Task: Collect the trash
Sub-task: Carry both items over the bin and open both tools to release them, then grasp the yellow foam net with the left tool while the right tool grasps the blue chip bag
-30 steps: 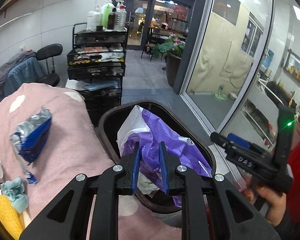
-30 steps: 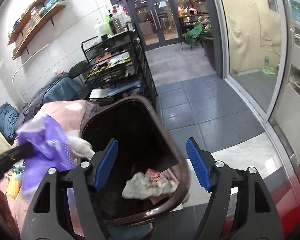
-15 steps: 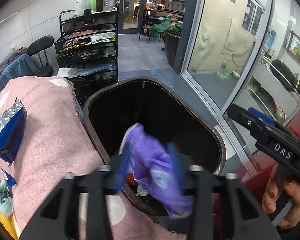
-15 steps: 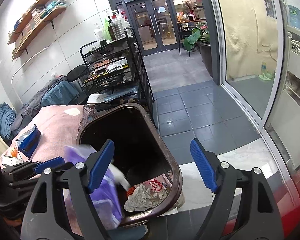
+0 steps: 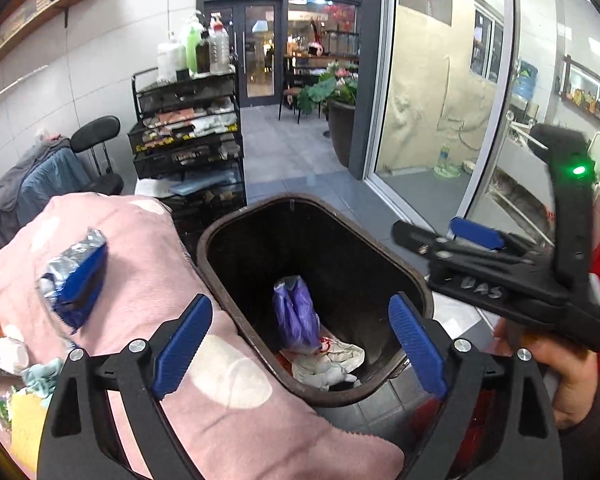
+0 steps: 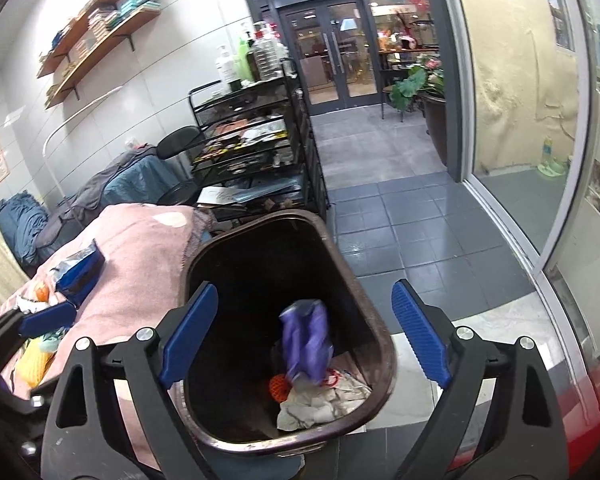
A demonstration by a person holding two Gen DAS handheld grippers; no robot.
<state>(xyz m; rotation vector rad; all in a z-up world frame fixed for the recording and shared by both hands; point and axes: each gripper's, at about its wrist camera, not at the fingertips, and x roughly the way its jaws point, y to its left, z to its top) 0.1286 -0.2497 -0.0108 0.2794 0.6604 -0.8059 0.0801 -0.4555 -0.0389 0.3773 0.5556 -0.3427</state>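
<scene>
Nearest, the left hand-held gripper (image 5: 300, 344) has just been opening and its jaws stand wide with nothing between them. The right hand-held gripper (image 6: 304, 340) is likewise spread and empty. Below both, the purple bag (image 5: 296, 320) lies inside the brown bin (image 5: 260, 216), on crumpled paper (image 5: 328, 364). Beside the bin, a blue wrapper (image 5: 74, 276) waits on the pink blanket (image 5: 140, 248). Reaching for it, a gripper could knock the bin's rim and tip it; the soft blanket may snag in the jaws.
</scene>
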